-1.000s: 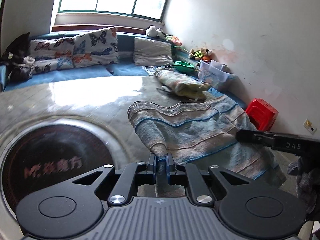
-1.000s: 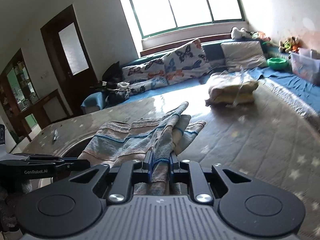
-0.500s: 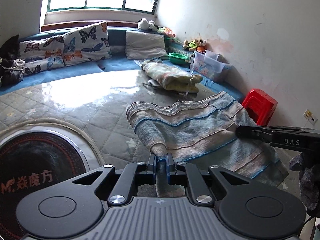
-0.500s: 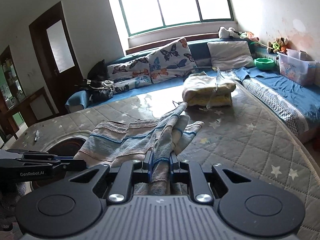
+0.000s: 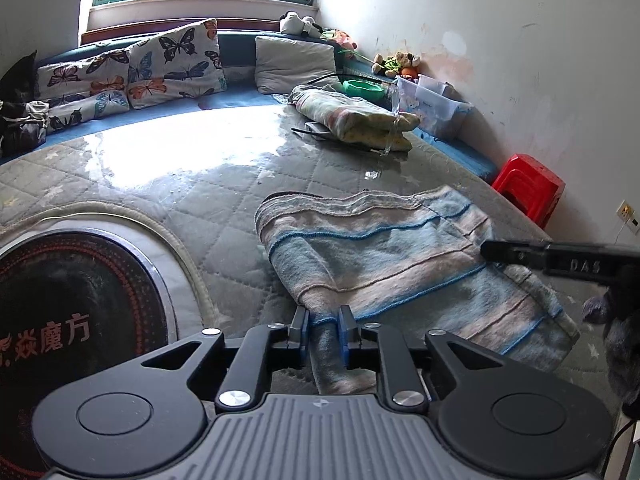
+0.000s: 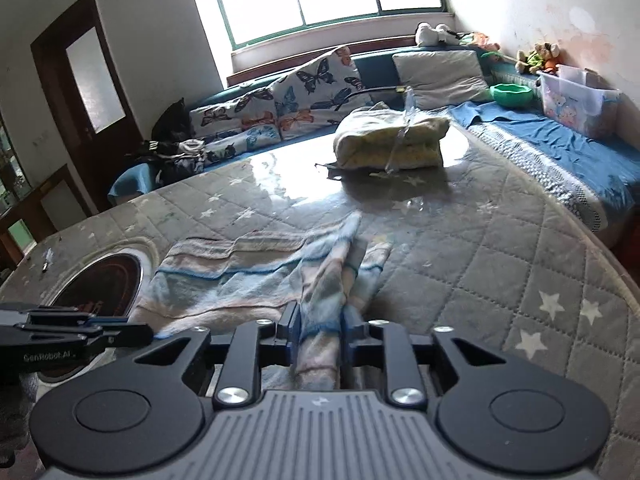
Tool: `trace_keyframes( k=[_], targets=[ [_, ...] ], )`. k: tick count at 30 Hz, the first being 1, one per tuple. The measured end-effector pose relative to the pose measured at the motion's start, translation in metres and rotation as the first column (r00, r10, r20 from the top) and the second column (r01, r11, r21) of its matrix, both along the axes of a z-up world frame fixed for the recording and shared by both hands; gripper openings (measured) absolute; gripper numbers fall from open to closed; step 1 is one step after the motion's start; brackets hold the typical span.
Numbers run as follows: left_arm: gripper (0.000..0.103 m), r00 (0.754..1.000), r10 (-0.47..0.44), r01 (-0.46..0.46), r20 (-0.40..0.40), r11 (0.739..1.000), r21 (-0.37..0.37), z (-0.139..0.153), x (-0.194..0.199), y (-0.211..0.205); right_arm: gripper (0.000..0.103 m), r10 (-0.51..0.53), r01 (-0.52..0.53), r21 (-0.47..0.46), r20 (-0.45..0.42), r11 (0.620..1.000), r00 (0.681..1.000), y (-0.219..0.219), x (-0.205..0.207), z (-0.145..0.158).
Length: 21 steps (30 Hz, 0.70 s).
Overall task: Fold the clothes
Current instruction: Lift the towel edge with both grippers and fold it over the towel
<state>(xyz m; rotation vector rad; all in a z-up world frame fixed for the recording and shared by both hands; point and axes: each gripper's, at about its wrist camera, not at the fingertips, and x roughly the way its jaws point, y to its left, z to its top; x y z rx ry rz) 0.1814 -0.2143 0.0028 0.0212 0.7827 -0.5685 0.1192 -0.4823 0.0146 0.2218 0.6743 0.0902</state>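
Note:
A striped blue, beige and pink cloth [image 5: 400, 264] lies folded on the quilted grey mattress [image 5: 224, 208]. My left gripper [image 5: 323, 322] is at the cloth's near left corner. Its jaws are opening, and a bunched fold still fills the gap and touches both pads. My right gripper [image 6: 319, 324] is at the near right corner of the cloth [image 6: 248, 280]. Its jaws are opening too, with a ridge of cloth between them. Each gripper shows in the other's view: the right gripper [image 5: 520, 256] at the right edge, the left gripper [image 6: 80, 332] at the left edge.
A folded yellowish blanket [image 5: 356, 120] sits further back on the mattress. A round dark panel [image 5: 72, 312] with red lettering is set into the near left. Butterfly pillows [image 5: 172, 64], a plastic box [image 5: 432, 104] and a red stool [image 5: 528, 188] stand around the edges.
Both grippers have sunk and moved forward, laying the cloth's near edge down onto the mattress. The gap between each pair of fingers has widened.

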Motion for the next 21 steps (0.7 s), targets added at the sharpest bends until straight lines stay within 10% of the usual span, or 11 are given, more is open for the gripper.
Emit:
trace_keyframes(
  k=[21],
  targets=[
    [0.022, 0.999, 0.015, -0.016, 0.033, 1.0, 0.004, 0.006, -0.002, 0.008, 0.021, 0.01, -0.011, 0.044, 0.003, 0.999, 1.0, 0.002, 0.008, -0.013]
  ],
)
